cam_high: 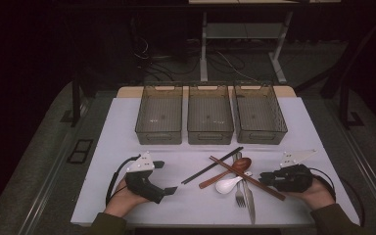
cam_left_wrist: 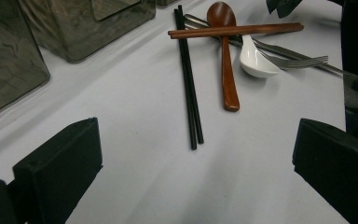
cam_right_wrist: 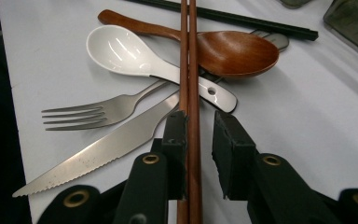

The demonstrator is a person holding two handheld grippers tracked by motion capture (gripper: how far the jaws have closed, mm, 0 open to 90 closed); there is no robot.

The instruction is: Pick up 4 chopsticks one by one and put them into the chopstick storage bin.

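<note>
Smoky plastic bins (cam_high: 210,120) sit bare; right gripper (cam_right_wrist: 199,135) fingers straddle brown chopsticks (cam_right_wrist: 189,56) ungripped, left gripper (cam_left_wrist: 196,168) released.

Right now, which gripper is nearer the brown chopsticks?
Right. The right gripper has the brown chopsticks between its jaws, one jaw against them, a gap at the other. The left gripper sits well off to the left, jaws wide open over bare table.

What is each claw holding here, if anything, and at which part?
The right claw has the brown chopsticks between its jaws near their end, with a gap on one side, so not yet clamped. The left claw is open, holding nothing.
</note>
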